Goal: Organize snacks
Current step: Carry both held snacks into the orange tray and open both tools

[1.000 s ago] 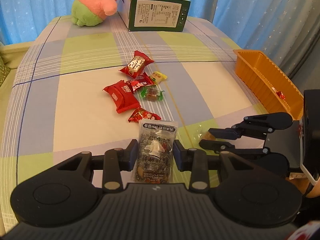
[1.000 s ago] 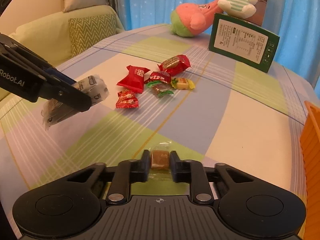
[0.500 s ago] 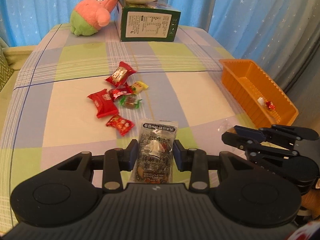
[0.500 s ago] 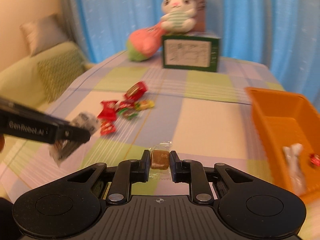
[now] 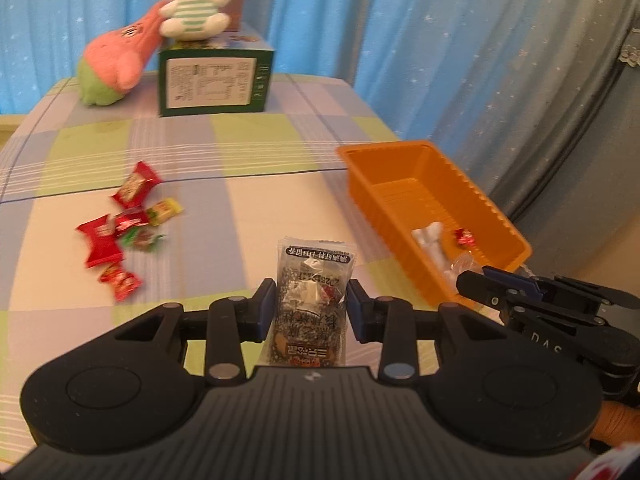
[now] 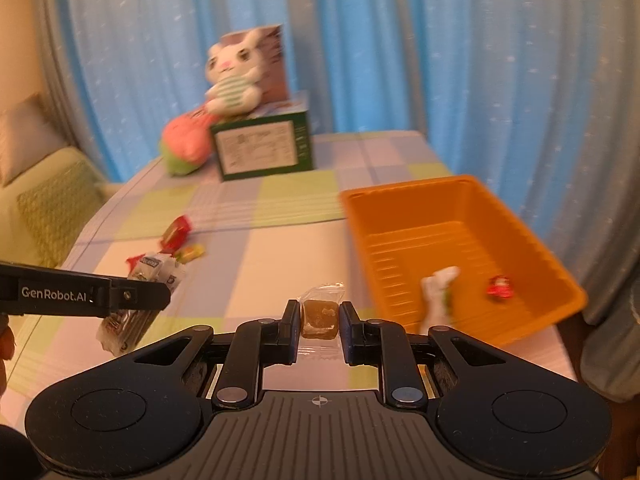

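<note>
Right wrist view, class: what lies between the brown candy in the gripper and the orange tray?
Only bare checked tablecloth separates the brown candy from the orange tray in the right wrist view.

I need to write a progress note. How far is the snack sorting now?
Done: the orange tray already holds a white wrapped snack and a small red candy. In hand: the left gripper grips a dark snack packet, the right gripper a brown candy. Left: the loose snacks on the tablecloth.

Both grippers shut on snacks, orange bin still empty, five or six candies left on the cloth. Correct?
Not quite: the orange bin is not empty. The right wrist view shows a white wrapped snack and a small red candy already inside. The rest stands.
</note>
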The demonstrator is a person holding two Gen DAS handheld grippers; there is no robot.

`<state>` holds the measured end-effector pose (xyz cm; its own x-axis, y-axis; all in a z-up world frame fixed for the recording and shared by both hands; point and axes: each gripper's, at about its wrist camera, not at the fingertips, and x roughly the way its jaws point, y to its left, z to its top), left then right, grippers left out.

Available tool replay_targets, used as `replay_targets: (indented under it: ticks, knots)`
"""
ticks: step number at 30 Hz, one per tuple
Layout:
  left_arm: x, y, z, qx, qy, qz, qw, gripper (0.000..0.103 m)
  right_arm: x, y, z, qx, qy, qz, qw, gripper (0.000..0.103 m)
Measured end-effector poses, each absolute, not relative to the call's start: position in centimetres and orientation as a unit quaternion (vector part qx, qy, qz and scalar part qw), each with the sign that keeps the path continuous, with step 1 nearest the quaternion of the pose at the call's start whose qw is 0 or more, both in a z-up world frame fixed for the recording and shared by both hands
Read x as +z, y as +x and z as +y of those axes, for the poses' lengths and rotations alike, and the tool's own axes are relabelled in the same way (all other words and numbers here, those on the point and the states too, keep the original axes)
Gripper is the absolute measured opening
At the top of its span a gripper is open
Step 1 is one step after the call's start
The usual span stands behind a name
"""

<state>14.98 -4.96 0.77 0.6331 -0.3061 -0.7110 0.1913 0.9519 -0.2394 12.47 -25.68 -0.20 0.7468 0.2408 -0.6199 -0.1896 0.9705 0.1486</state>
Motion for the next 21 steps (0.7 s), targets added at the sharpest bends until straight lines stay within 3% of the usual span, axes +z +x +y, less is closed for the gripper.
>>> replay_targets:
  ticks: [21]
  knots:
    - [1.3,19.6,-18.0,-0.210,-0.043,0.412,0.886,0.034,0.3,14.7,-37.1,0.035,0.071,0.341,0.937,0.021]
